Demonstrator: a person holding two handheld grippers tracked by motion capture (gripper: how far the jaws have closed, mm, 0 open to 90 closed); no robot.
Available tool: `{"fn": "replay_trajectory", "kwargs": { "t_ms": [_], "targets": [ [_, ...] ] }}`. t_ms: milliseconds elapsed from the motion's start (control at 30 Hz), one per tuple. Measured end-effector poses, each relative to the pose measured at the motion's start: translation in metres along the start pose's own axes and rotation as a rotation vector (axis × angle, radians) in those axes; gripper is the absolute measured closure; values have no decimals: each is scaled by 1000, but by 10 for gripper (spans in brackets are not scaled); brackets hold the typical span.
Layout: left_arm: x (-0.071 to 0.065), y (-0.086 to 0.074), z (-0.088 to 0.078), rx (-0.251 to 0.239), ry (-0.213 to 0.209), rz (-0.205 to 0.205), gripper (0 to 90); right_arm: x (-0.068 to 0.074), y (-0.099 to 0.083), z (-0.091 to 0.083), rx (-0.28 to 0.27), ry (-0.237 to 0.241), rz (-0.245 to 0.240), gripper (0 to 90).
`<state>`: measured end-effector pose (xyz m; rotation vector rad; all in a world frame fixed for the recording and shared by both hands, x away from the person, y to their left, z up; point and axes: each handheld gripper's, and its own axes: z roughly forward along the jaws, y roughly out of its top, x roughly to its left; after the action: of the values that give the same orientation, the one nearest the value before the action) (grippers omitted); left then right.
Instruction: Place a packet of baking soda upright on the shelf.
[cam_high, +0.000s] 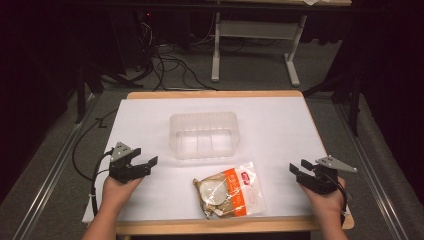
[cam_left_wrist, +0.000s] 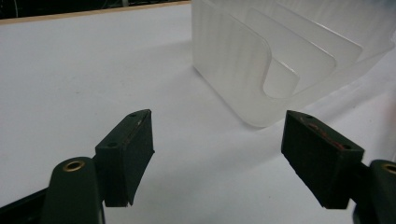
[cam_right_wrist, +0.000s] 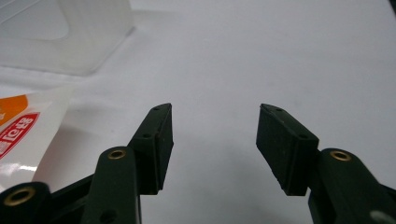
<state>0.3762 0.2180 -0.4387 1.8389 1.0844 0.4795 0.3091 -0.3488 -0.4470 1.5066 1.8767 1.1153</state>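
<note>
bag (cam_right_wrist: 21, 128) logo: white letters on a red patch, seemingly "lets", beside an orange band

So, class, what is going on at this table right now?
A person holds a two-jaw gripper in each hand over a white table. The left gripper and right gripper are both open and hold nothing. Between them lies a sealed snack bag; a clear plastic container stands just behind it. Neither is touched yet.

Left claw (cam_high: 148, 165) agape, empty, hand low; right claw (cam_high: 296, 168) likewise, jaws pointing inward.
</note>
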Motion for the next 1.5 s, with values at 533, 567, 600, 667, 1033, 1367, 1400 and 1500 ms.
{"fn": "replay_trajectory", "kwargs": {
  "t_ms": [533, 567, 600, 667, 1033, 1367, 1400, 1500],
  "targets": [
    [0, 0, -1, 3, -11, 9, 255, 3, -3, 1, 23, -10, -5, 458],
    [0, 0, 0, 5, -12, 9, 255, 3, -3, 1, 23, -11, -8, 458],
    [0, 0, 0, 5, -12, 9, 255, 3, -3, 1, 23, -11, -8, 458],
    [0, 0, 0, 10, -13, 13, 255, 4, -3, 2, 27, -11, -5, 457],
    [-3, -1, 3, 28, -20, 32, 255, 43, 2, 0, 16, 46, -72, 330],
    [-2, -1, 3, 29, -20, 31, 255, 88, 1, 15, 70, 222, -95, 207],
    [-2, -1, 2, 26, -18, 28, 256, 91, 1, 19, 83, 236, -88, 205],
    [-1, 0, 2, 23, -16, 26, 255, 96, -2, 27, 119, 271, -62, 181]
  ]
}}
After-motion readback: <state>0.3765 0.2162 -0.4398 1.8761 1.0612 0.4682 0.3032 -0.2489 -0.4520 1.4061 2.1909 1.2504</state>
